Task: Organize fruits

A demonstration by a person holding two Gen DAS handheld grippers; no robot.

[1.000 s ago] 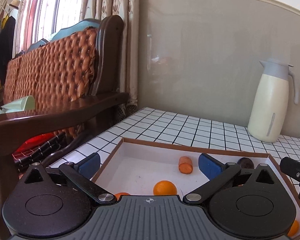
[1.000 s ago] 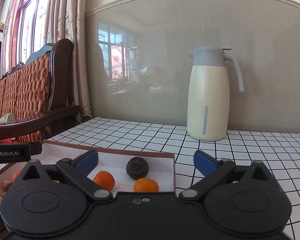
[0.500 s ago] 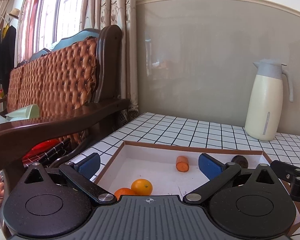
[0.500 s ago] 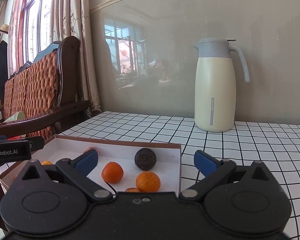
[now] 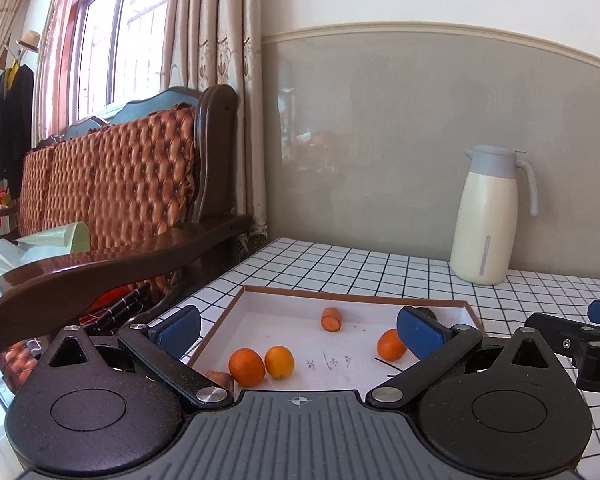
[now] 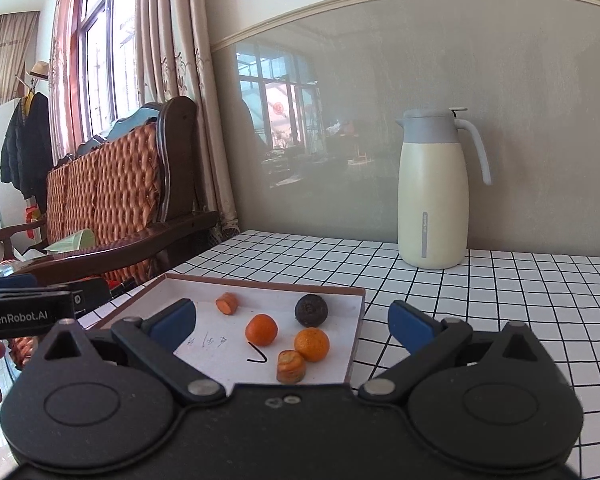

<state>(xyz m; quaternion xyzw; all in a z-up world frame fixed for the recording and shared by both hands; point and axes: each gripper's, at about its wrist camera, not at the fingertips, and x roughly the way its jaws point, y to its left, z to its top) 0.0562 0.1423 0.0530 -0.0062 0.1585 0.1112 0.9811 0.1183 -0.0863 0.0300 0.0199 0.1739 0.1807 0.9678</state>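
Your left gripper [image 5: 296, 330] and right gripper [image 6: 292, 318] both hang spread and empty; every fruit in view, oranges [image 6: 261, 329] included, lies scattered in the box [image 6: 356, 328], lower centre; no sorting shows.

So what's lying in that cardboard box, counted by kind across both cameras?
Oranges: 4
Carrot pieces: 3
Dark round fruit: 1
Total: 8 in the box
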